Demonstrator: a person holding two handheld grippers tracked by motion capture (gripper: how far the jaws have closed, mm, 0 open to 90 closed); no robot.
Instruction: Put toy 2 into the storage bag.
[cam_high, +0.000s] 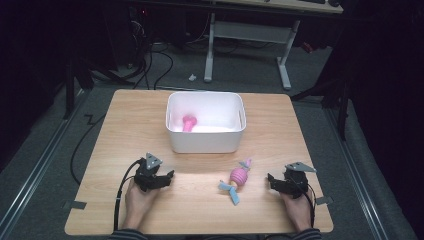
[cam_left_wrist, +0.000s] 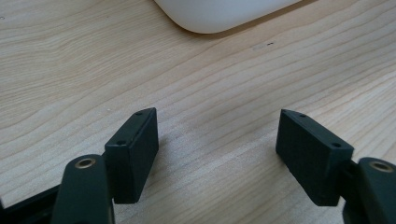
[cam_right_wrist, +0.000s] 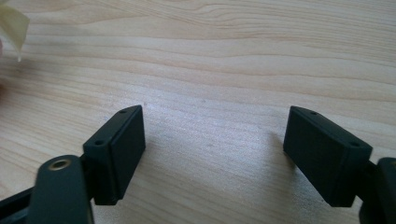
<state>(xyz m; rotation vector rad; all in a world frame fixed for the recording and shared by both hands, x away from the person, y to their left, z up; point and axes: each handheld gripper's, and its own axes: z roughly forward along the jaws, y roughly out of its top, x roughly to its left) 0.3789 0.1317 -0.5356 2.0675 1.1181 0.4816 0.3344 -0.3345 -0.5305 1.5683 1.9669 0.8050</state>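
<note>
In the left gripper view the white bin (cam_left_wrist: 224, 14) is cut off by the top edge, so that just its rounded lower corner shows. In the right gripper view a pale, blurred scrap (cam_right_wrist: 11, 23) sits at the top left corner (what it is I cannot tell). In the high view the pink thing (cam_high: 189, 122) inside the bin is too small to identify, and both forearms leave the bottom edge.
</note>
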